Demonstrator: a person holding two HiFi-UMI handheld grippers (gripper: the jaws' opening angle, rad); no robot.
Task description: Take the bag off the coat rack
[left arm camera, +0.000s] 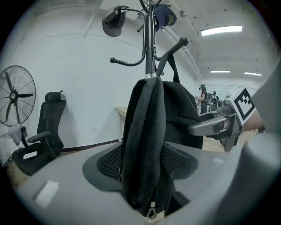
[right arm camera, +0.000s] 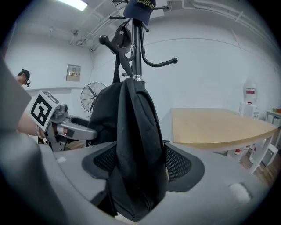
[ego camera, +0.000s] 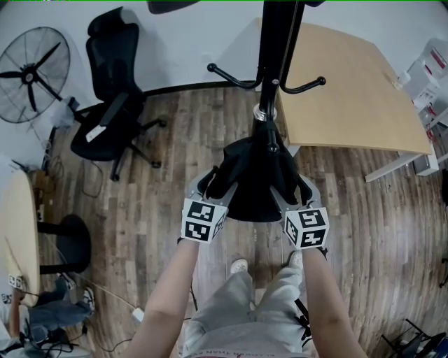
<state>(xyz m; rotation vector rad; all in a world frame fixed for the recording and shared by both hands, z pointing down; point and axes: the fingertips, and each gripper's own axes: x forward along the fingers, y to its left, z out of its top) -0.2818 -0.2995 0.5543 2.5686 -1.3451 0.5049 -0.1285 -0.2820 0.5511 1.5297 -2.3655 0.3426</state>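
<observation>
A black bag [ego camera: 255,182] hangs by its strap from a hook of the black coat rack [ego camera: 273,42], right in front of me. My left gripper [ego camera: 211,180] has the bag's left side [left arm camera: 142,145] between its open jaws. My right gripper [ego camera: 297,185] straddles the bag's right side [right arm camera: 138,145] the same way. In both gripper views the dark fabric fills the gap and lies against the mesh pads [left arm camera: 107,162] [right arm camera: 180,165], but it does not look squeezed. The right gripper [left arm camera: 219,125] shows past the bag in the left gripper view, and the left gripper [right arm camera: 66,127] in the right gripper view.
Caps [left arm camera: 114,22] [right arm camera: 138,9] hang on the rack's upper hooks. A wooden table [ego camera: 350,91] stands behind the rack on the right. A black office chair [ego camera: 112,105] and a floor fan [ego camera: 31,73] stand at the left. A round table edge [ego camera: 17,231] is near my left.
</observation>
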